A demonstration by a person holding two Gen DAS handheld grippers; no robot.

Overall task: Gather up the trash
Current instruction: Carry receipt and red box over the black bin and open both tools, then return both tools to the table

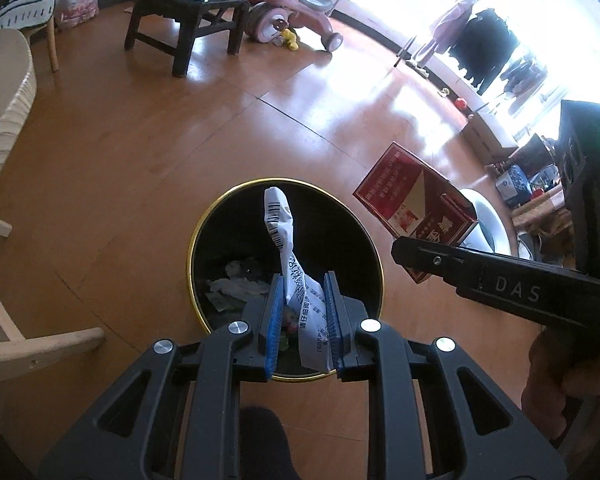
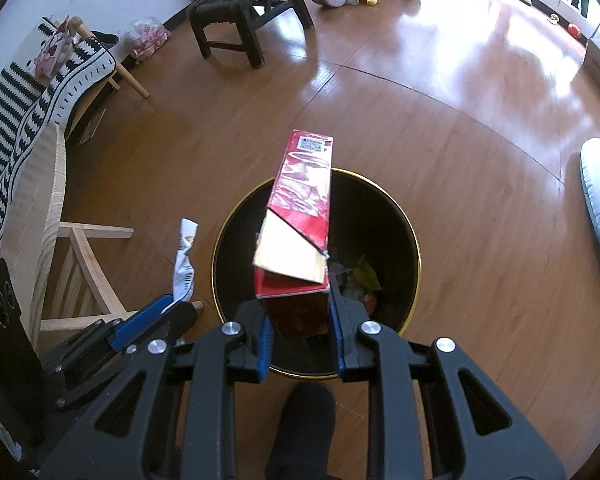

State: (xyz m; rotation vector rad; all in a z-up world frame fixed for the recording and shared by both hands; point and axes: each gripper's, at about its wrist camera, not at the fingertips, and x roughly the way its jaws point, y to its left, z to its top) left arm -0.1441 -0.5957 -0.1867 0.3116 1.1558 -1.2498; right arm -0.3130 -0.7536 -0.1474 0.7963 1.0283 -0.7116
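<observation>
Left gripper (image 1: 300,308) clamped on white wrapper (image 1: 280,224), right gripper (image 2: 300,316) clamped on red carton (image 2: 300,216). Both over black bin (image 2: 414,248) at 12 o'clock; imo release w/ carton end-down.

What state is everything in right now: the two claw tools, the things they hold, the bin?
Left gripper: shut on the white wrapper.
White wrapper: crumpled, held above the bin.
Right gripper: shut on the red carton.
Red carton: flattened, flap open, held over the bin.
Bin: upright, no lid, some scraps already at the bottom.
Dark stool: standing upright.
</observation>
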